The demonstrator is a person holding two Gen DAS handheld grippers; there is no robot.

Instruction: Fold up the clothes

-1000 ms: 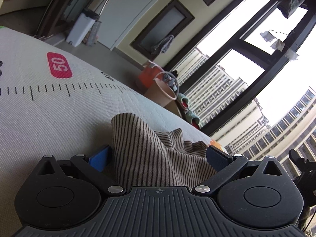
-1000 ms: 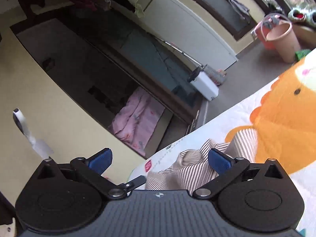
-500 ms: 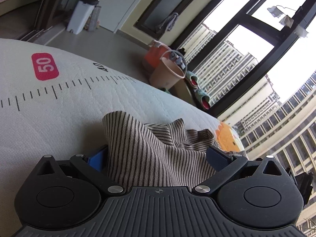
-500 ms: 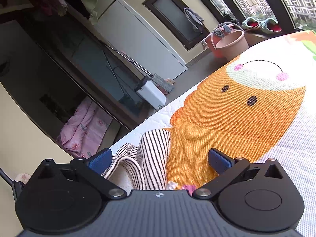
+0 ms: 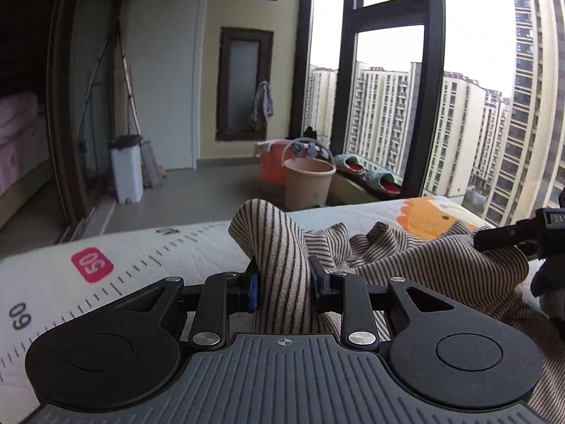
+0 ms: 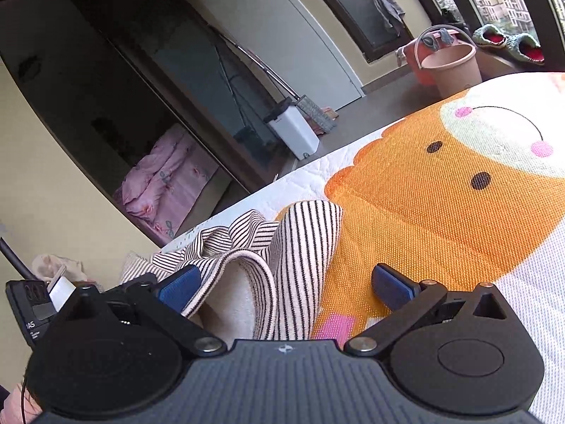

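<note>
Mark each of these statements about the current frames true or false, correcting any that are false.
1. The left gripper is closed on a fold of the striped garment. True.
2. The right gripper is clamped shut on the garment. False: its jaws stand wide open, cloth lying between them.
3. The mat carries a red label reading 50. True.
4. The garment lies flat and smooth. False: it is bunched and rumpled.

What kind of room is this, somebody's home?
Probably a flat high up, on an enclosed balcony: tall windows face apartment towers, slippers and buckets sit nearby, and a striped garment lies on a cartoon mat.
</note>
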